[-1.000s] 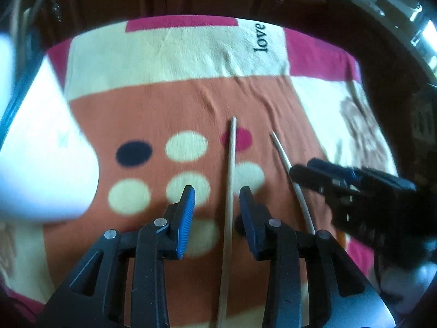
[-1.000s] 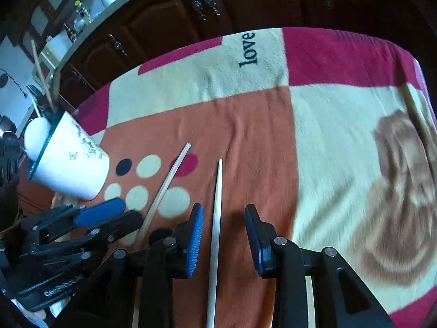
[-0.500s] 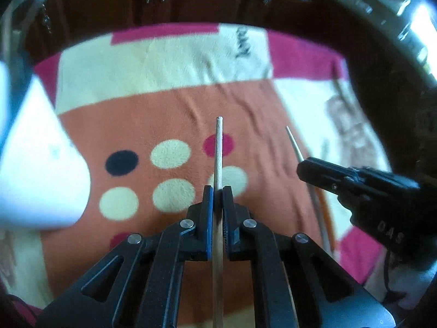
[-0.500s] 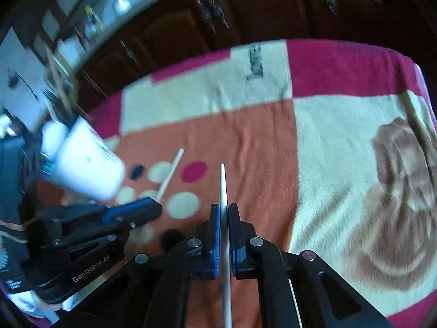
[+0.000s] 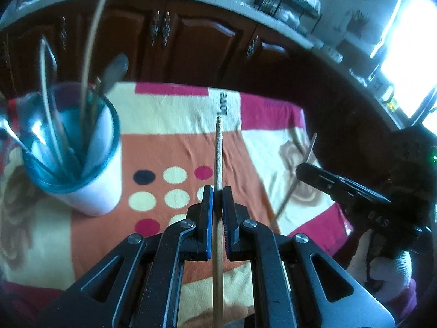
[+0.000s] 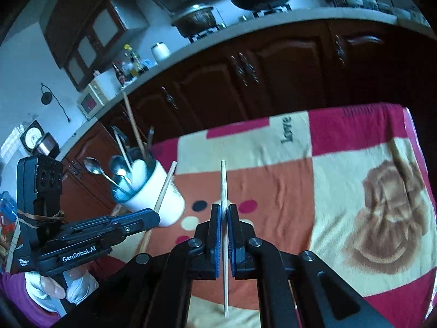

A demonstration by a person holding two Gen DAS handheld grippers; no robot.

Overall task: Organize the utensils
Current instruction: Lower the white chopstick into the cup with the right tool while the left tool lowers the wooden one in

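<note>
My left gripper [image 5: 217, 199] had its jaws clamped on a wooden chopstick [image 5: 218, 158], lifted off the blanket [image 5: 169, 147] and pointing far. My right gripper [image 6: 224, 216] pinched the paler chopstick [image 6: 223, 183] the same way. Only the left view looked down into the blue-lined cup [image 5: 92, 191] at near left; only the right view caught the spoons [image 6: 94, 165] sticking out and the stove pots [image 6: 195, 17] beyond.
</note>
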